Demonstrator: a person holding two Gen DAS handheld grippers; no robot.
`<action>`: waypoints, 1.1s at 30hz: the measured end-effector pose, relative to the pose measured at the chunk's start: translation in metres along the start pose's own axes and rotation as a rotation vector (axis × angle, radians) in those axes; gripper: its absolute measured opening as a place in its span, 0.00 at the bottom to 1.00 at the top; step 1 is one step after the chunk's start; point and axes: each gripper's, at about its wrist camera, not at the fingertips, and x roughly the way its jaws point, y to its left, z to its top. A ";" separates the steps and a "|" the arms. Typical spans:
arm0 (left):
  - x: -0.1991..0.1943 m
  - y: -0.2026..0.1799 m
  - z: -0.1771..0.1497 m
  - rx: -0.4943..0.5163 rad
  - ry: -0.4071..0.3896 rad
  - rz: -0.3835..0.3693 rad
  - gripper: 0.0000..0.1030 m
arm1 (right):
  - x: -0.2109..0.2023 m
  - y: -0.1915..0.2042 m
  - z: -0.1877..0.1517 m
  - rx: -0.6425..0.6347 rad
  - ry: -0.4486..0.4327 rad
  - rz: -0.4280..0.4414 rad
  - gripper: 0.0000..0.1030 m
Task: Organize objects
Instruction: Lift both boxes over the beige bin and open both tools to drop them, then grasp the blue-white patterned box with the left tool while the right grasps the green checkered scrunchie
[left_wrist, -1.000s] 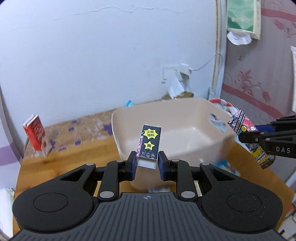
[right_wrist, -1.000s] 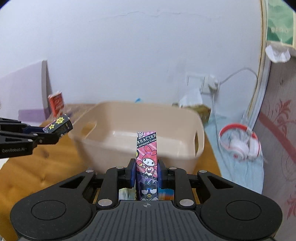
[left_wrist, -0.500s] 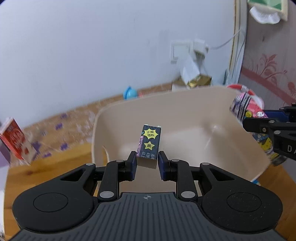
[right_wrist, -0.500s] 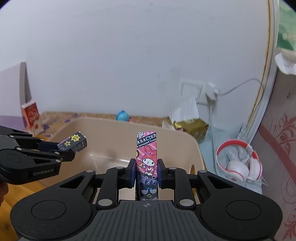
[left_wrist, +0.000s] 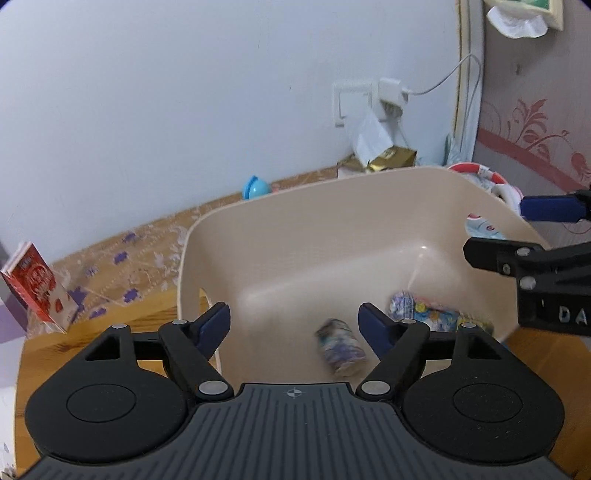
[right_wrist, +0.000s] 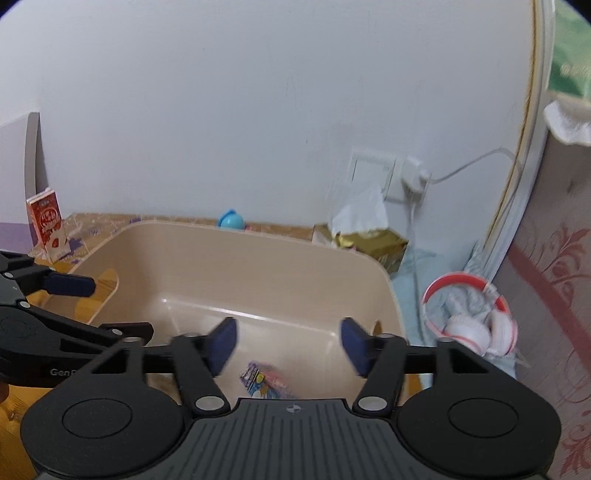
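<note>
A beige plastic basket (left_wrist: 280, 206) (right_wrist: 258, 240) stands on the wooden table. My left gripper (left_wrist: 294, 325) is open and empty over the basket's near side. A small dark box (left_wrist: 340, 347), blurred, lies on the basket floor just below it. My right gripper (right_wrist: 289, 345) is open and empty over the basket; it also shows at the right edge of the left wrist view (left_wrist: 517, 236). A colourful cartoon pack (left_wrist: 428, 314) (right_wrist: 264, 380) lies on the basket floor under it.
A red and white carton (left_wrist: 35, 286) (right_wrist: 46, 223) stands at the far left by the wall. A blue ball (left_wrist: 255, 186), a gold tissue box (right_wrist: 369, 242) and red-white headphones (right_wrist: 469, 321) lie behind and right of the basket. A charger cable hangs from the wall socket (right_wrist: 373, 170).
Both grippers have opened over the basket. The small dark box dropped from the left gripper and the cartoon pack from the right, and both now lie inside the basket.
</note>
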 end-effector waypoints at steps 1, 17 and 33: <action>-0.005 0.000 0.000 -0.001 -0.006 0.003 0.77 | -0.007 0.000 -0.001 -0.003 -0.016 -0.005 0.77; -0.067 0.001 -0.046 -0.017 -0.006 0.048 0.88 | -0.073 0.016 -0.042 0.023 -0.021 0.016 1.00; -0.017 -0.006 -0.109 -0.064 0.200 0.010 0.88 | -0.038 0.017 -0.102 0.078 0.157 0.062 1.00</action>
